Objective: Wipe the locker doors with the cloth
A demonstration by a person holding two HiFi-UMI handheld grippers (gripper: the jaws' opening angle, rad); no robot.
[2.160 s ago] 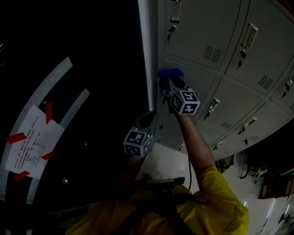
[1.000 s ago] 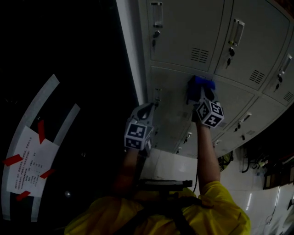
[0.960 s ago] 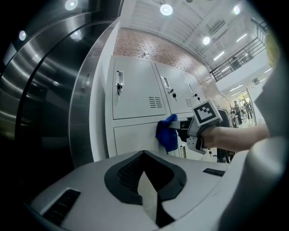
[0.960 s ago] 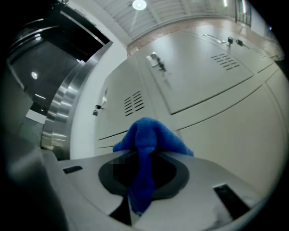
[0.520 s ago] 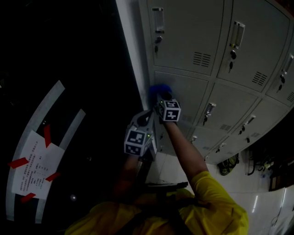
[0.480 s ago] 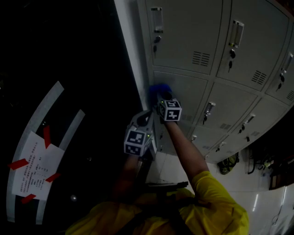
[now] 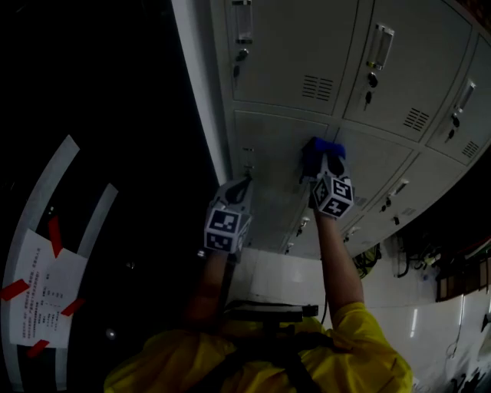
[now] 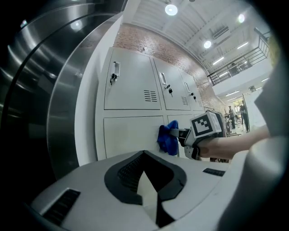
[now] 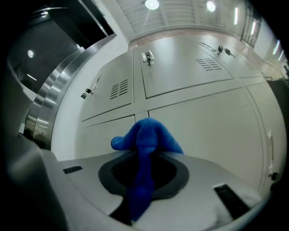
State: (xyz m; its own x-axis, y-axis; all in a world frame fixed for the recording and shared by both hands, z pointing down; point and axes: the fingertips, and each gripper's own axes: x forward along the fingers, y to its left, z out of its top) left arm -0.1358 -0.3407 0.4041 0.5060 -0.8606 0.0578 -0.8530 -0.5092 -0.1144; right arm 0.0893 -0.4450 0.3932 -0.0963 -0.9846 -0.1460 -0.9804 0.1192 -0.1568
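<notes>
The blue cloth (image 7: 322, 147) is pressed against the right part of a grey locker door (image 7: 272, 157) in the second row. My right gripper (image 7: 324, 159) is shut on the cloth (image 9: 146, 137), which bunches over the jaws and hangs down between them. The left gripper view shows the cloth (image 8: 168, 139) against the door (image 8: 131, 135) with the right gripper (image 8: 181, 134) behind it. My left gripper (image 7: 240, 186) hovers near the same door's left edge, a little off the surface. Its jaws (image 8: 149, 198) are shut with nothing in them.
Latch handles with keys (image 7: 242, 17) stand on the upper doors, and vent slots (image 7: 316, 88) are cut into them. A dark curved steel wall (image 8: 40, 90) flanks the lockers on the left. A taped paper sheet (image 7: 38, 288) is at the lower left.
My right gripper has swept the cloth from the door's left edge over to its right side. The left gripper has stayed near the left edge.
</notes>
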